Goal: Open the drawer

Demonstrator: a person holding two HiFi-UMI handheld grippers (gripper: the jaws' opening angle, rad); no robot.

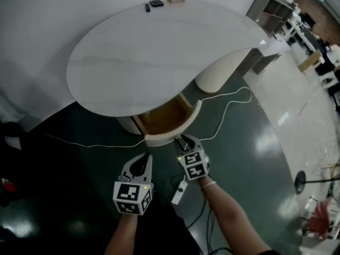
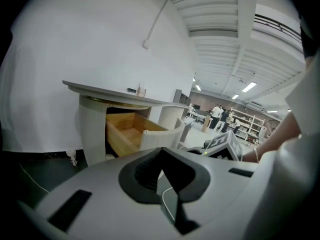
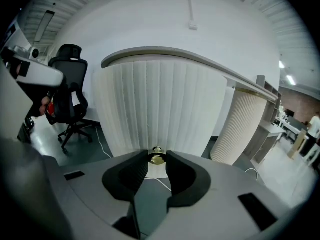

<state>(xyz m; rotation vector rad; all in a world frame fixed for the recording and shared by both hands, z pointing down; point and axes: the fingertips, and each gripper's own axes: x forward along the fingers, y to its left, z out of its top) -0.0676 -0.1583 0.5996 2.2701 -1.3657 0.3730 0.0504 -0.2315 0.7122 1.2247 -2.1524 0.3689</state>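
The white curved tabletop (image 1: 149, 52) filled the upper part of your head view, standing on a dark green floor (image 1: 74, 195). A fluted round pedestal (image 1: 215, 73) carried it at the right. At the table's near edge, the drawer (image 1: 162, 118) stood pulled out from under the top, its wooden inside open to view. Its fluted white front (image 3: 160, 109) curved toward you and filled most of the right gripper view.

A black office chair (image 3: 70, 104) stood off to the left in that same view, well apart from the table.

Your right gripper (image 1: 182, 139) reached to the middle of the drawer front, pointing downward. Your left gripper (image 1: 147, 156) hung just beside it, short of the drawer and touching nothing. Its jaws were brought together at the tips with nothing between them, as the left gripper view showed.

A thin white cable (image 1: 228, 102) lay looped on the floor to the right of the drawer.

The small brass knob (image 3: 157, 157) sat on the drawer front, and your right gripper's two dark pads (image 3: 131, 176) were clamped on it, one from each side.
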